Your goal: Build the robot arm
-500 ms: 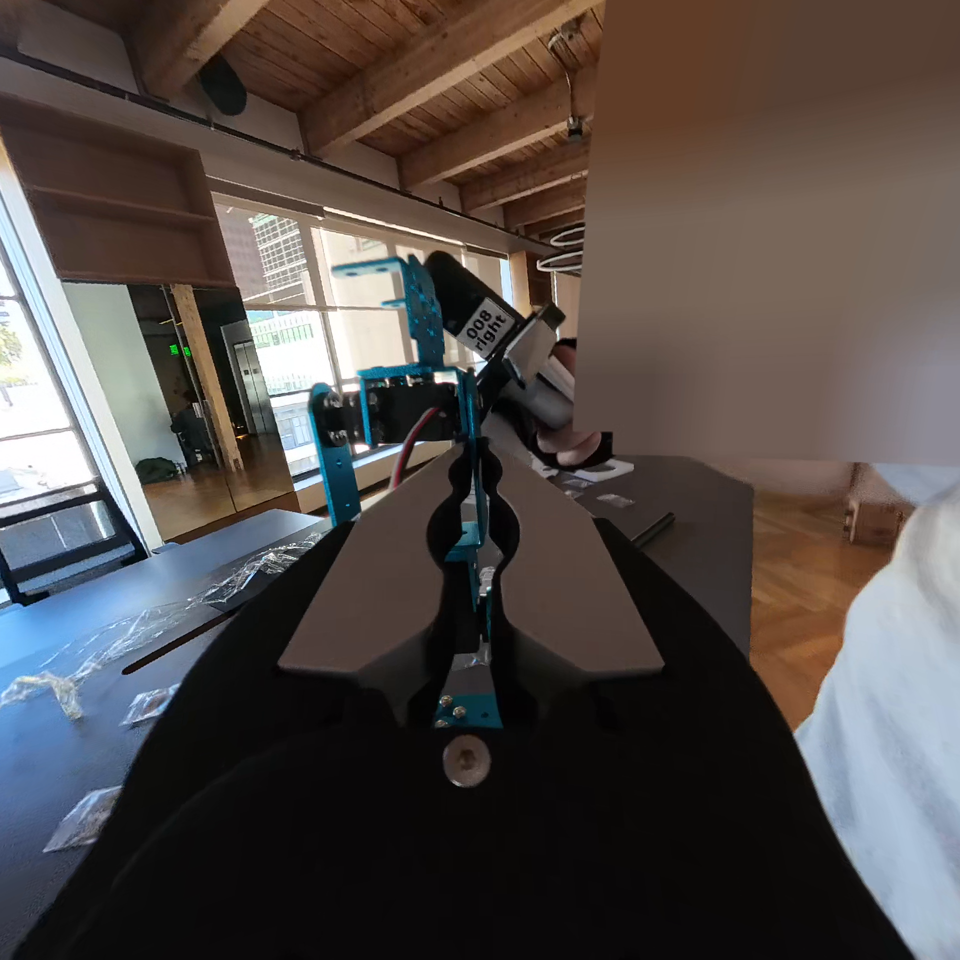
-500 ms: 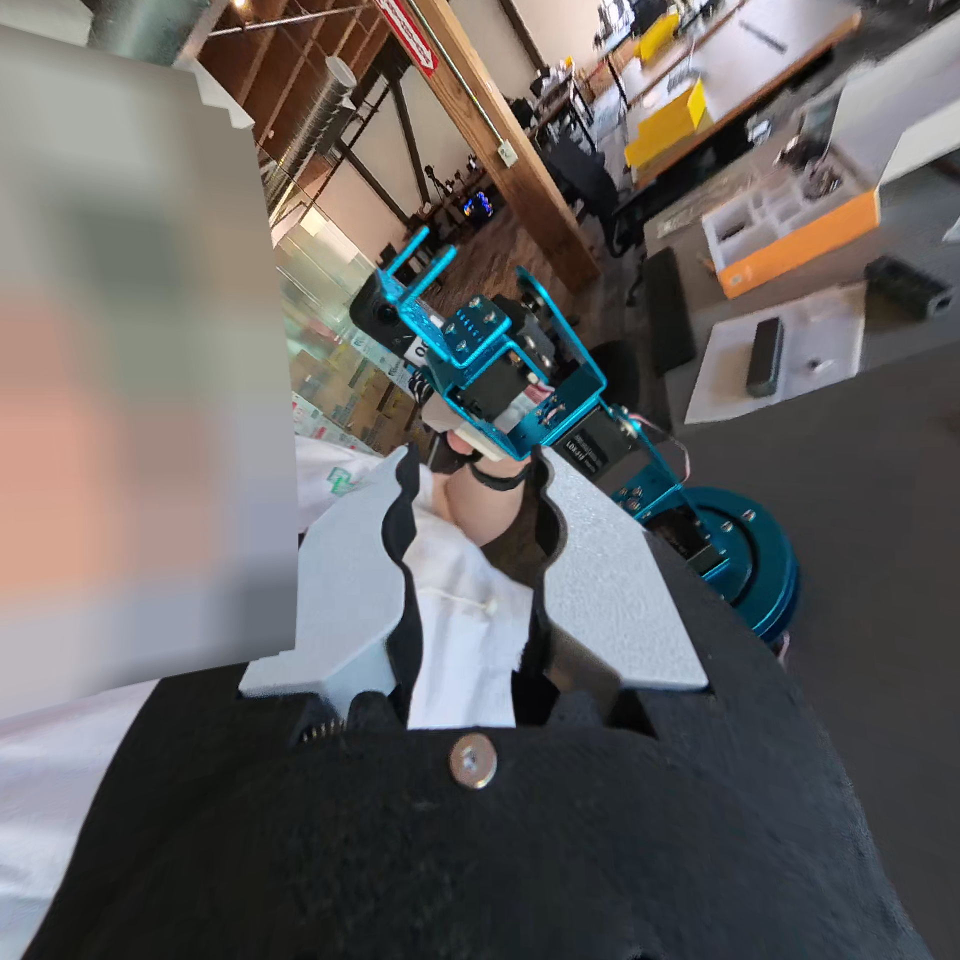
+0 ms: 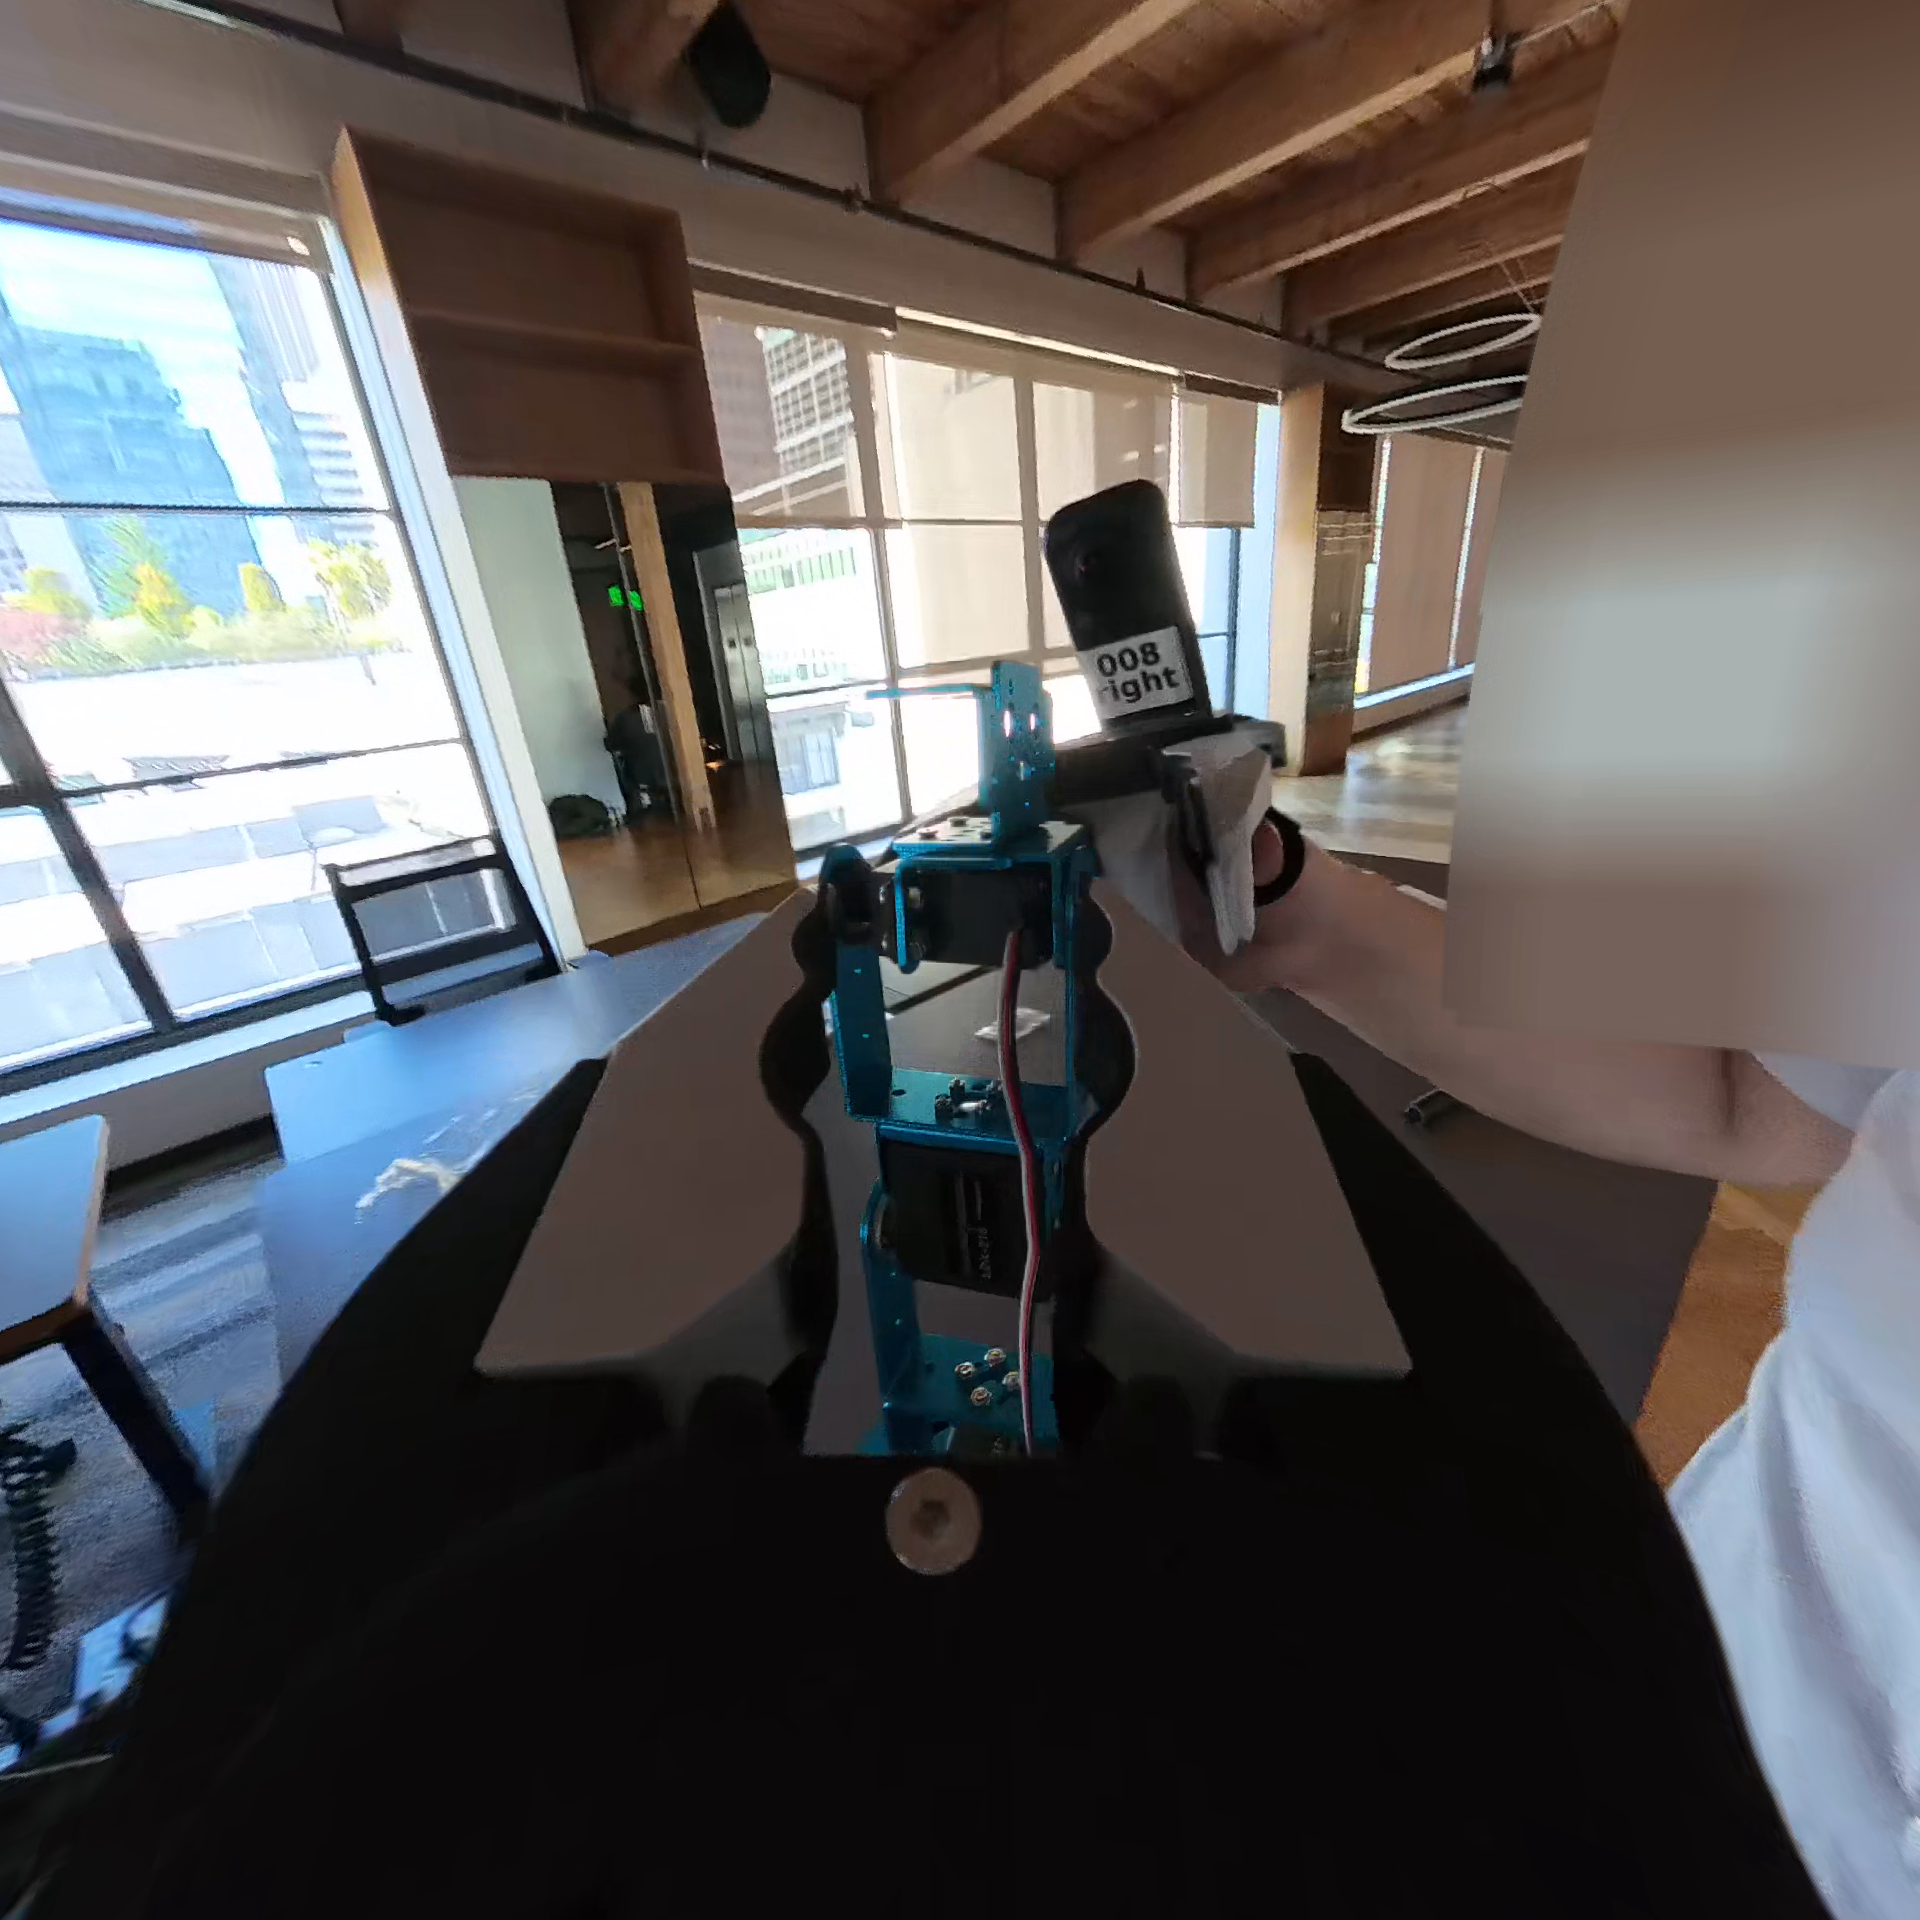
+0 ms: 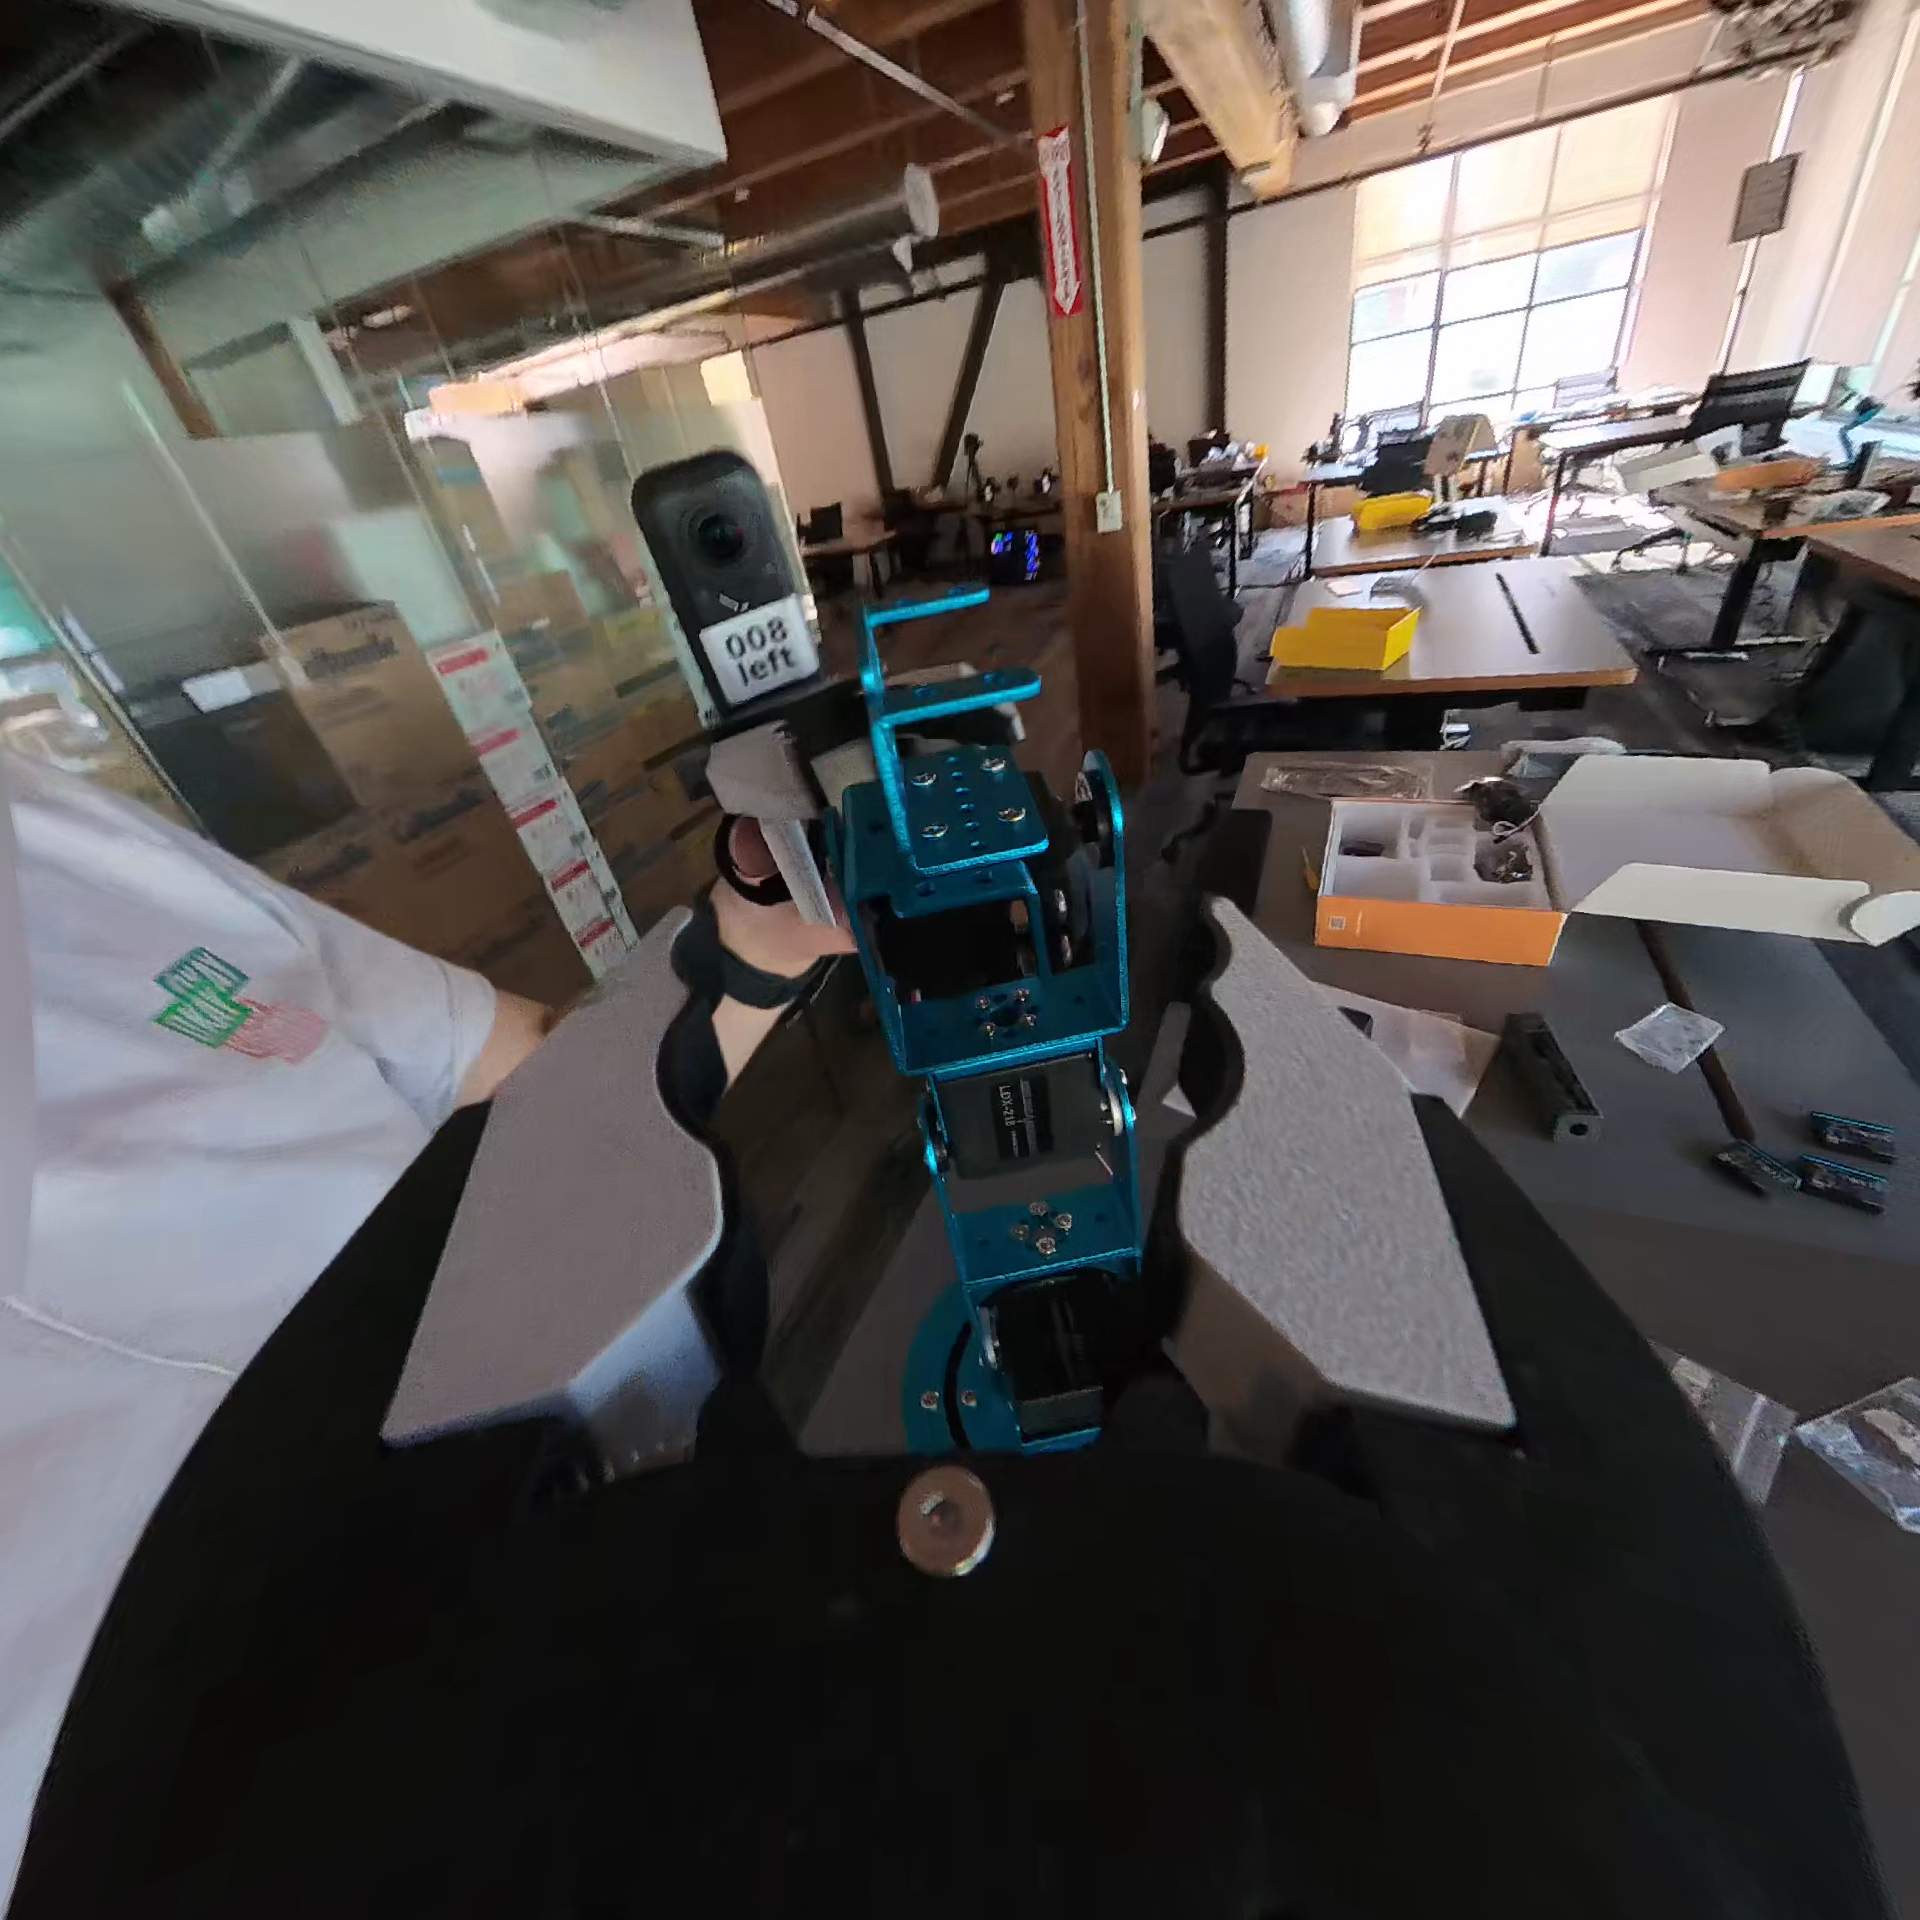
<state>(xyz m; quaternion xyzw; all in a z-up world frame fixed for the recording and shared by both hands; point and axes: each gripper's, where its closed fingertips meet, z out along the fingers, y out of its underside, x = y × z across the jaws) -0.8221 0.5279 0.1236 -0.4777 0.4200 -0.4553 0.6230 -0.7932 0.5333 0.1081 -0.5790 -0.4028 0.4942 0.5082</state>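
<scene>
Fingers of both grippers stand apart — left gripper (image 3: 951, 997) and right gripper (image 4: 945, 997) flank a blue servo-bracket arm (image 4: 997, 935) (upright). Neither visibly touches it.

Blue metal servo arm (image 4: 987, 935), orange box (image 4: 1439, 930), yellow bin (image 4: 1345, 636)

Your blue anodised metal bracket arm (image 4: 987, 935) has a satin sheen, with bright screw heads and matt black plastic servo blocks. Flanking it, your right gripper (image 4: 951, 997) has grainy, matt grey fingers (image 4: 1320, 1195); your left gripper (image 3: 951, 977) looks smoother. Behind the arm: a matt dark tabletop (image 4: 1714, 1226), an orange-sided cardboard box (image 4: 1439, 925) and a rough timber post (image 4: 1091, 416).
</scene>
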